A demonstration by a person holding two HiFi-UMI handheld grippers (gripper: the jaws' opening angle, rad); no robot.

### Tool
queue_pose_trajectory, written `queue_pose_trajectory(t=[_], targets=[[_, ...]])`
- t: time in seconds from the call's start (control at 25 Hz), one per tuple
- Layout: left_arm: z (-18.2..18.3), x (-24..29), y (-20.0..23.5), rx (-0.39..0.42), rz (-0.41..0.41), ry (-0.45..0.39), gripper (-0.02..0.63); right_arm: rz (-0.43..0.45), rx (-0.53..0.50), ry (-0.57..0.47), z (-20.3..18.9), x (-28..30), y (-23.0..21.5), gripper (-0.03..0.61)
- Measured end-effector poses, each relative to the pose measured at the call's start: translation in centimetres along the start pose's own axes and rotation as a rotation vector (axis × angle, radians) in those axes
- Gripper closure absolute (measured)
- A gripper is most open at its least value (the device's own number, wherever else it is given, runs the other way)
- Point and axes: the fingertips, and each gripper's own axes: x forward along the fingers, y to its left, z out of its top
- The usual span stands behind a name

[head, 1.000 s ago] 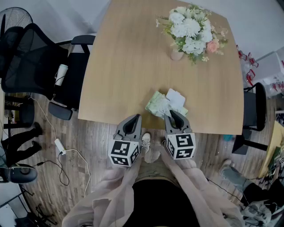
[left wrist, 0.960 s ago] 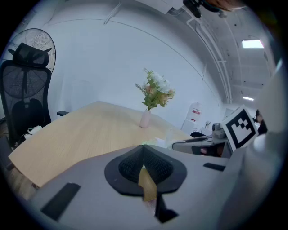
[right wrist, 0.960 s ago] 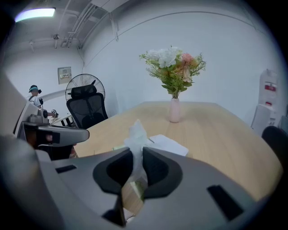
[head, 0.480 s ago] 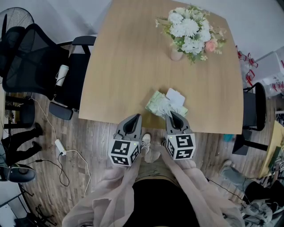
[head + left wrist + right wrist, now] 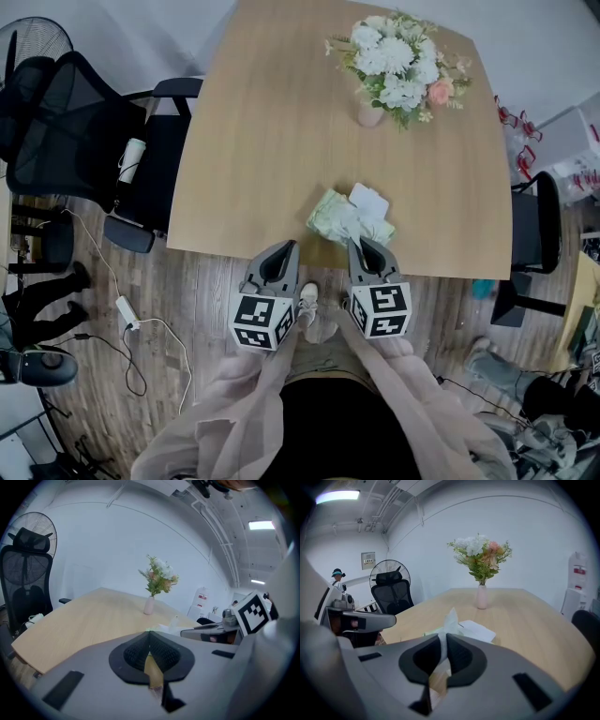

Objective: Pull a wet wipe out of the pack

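Looks like an office meeting room to me. A big pale wooden surface (image 5: 272, 141) has black mesh-backed swivel chairs (image 5: 66, 122) pulled up beside it. A black pedestal fan (image 5: 33, 37) stands in the corner. The walls (image 5: 534, 536) are plain white, with long ceiling strip lights (image 5: 337, 496) overhead. A white charger and cable (image 5: 125, 307) trail across the wood-plank floor (image 5: 202, 300), and a small pink vase of white flowers (image 5: 394, 66) sits on the surface.

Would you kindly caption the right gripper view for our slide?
Right gripper, its jaws just closed on a wet wipe sticking up from the pack on the table, flower vase behind.
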Motion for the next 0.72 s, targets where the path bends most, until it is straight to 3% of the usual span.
queue_pose_trajectory(t=[0.72], targets=[[0.5, -1.1, -0.7, 0.021, -0.008, -0.026, 0.603, -0.007, 0.002, -0.033, 0.2, -1.5, 0.5, 0.561]])
